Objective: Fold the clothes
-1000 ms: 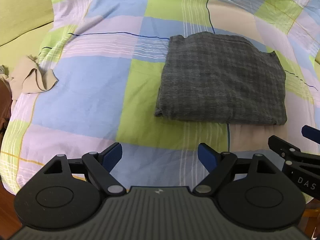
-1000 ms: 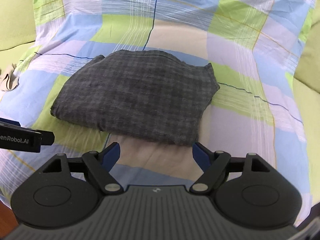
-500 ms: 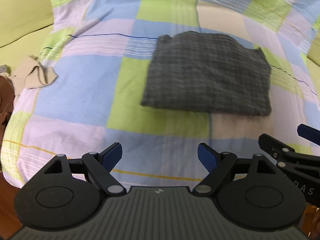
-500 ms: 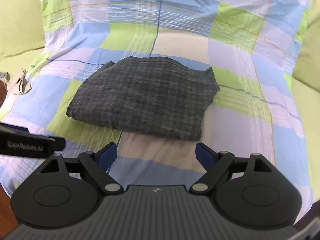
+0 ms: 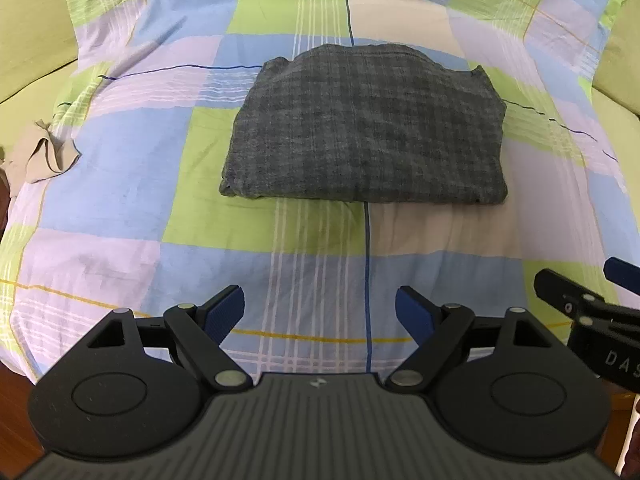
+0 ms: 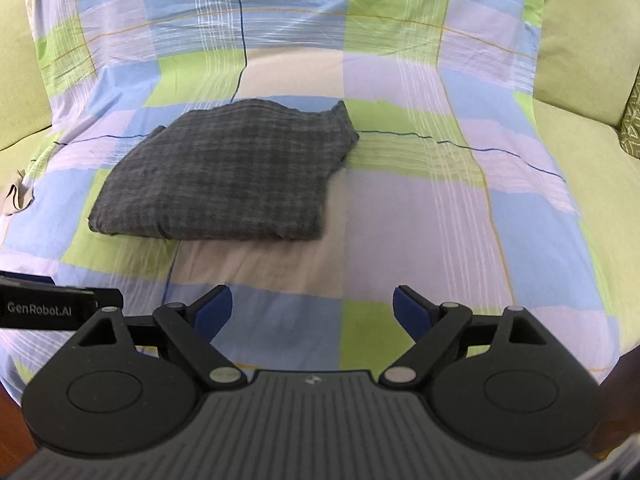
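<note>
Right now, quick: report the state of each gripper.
Left gripper: open, holding nothing.
Right gripper: jaws opening, nothing between them; the folded grey garment lies untouched ahead.

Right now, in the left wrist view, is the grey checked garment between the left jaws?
No. The folded grey checked garment lies flat on the patchwork sheet, well ahead of the left gripper, whose open jaws hold nothing.

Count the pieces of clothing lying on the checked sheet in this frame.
2: a folded dark grey checked garment in the middle of the sheet, and a small crumpled beige piece at its left edge. More may lie out of frame.
</note>
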`<state>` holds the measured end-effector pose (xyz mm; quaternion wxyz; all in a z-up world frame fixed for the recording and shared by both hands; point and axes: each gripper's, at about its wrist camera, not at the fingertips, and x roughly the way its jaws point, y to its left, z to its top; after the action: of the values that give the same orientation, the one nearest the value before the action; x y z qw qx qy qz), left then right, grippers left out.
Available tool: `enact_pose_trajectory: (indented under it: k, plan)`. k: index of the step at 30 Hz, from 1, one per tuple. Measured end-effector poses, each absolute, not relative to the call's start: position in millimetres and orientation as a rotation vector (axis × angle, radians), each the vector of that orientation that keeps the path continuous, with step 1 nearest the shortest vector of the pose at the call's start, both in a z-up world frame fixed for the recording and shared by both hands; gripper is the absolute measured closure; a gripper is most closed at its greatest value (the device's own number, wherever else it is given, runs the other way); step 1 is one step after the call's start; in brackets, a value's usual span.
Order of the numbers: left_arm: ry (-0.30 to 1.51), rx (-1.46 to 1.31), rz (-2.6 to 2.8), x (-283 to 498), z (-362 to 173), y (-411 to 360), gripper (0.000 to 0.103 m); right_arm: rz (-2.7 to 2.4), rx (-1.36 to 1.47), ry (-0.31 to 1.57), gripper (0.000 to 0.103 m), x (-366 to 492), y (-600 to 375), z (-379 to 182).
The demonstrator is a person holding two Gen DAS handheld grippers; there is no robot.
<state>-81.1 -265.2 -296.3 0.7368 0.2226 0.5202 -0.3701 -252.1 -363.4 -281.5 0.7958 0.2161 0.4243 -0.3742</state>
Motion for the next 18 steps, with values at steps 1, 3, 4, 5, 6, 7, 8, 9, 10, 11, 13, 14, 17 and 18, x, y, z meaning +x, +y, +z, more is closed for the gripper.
enact_pose_trajectory:
  k: [1,3,4,5,6,7,8,9,10,11,13,14,17,18]
  plan:
    - [1.145,0.492,-0.812,-80.2,-297.4,-266.3,0.018,-0.801,0.466,0.915,0.017,-252.0,-363.7,-283.2]
    - [1.149,0.495,-0.811,-77.2,-299.4,-267.8,0.018,-0.796,0.463,0.921,0.017,-250.2,-364.2,-286.1]
    - [1.151,0.495,-0.813,-74.9,-300.4,-268.5,0.018,-0.793,0.460,0.923,0.017,-248.6,-364.5,-287.5]
    - [1.154,0.495,-0.816,-71.7,-301.2,-268.8,0.018,-0.789,0.457,0.925,0.017,-247.1,-364.9,-288.9]
    - [1.157,0.492,-0.820,-67.3,-301.8,-268.1,0.018,-0.786,0.455,0.924,0.017,-246.1,-365.0,-289.5]
    - [1.163,0.481,-0.824,-60.8,-301.9,-265.9,0.018,-0.778,0.445,0.918,0.017,-242.4,-364.3,-290.0]
    - [1.177,0.459,-0.826,-52.0,-302.4,-262.3,0.018,-0.756,0.424,0.901,0.017,-238.5,-362.3,-290.0]
    - [1.202,0.428,-0.826,-41.1,-303.8,-257.6,0.018,-0.730,0.400,0.881,0.017,-234.8,-360.0,-289.8]
    - [1.238,0.389,-0.821,-28.5,-305.9,-252.1,0.018,-0.704,0.376,0.861,0.018,-231.0,-357.6,-289.7]
    - [1.274,0.352,-0.815,-15.7,-308.0,-247.2,0.018,-0.663,0.329,0.837,0.019,-224.5,-353.1,-288.8]
    - [1.326,0.296,-0.804,8.7,-311.0,-239.5,0.018,-0.587,0.193,0.822,0.021,-204.0,-339.8,-291.9]
    - [1.352,0.268,-0.798,20.9,-312.4,-235.7,0.018,-0.549,0.120,0.826,0.021,-191.7,-332.6,-295.5]
    - [1.389,0.232,-0.798,49.8,-315.3,-233.8,0.018,-0.428,-0.148,0.845,0.030,-149.1,-307.1,-315.2]
    - [1.406,0.211,-0.805,57.6,-317.3,-234.8,0.018,-0.390,-0.251,0.853,0.037,-134.5,-297.7,-324.1]
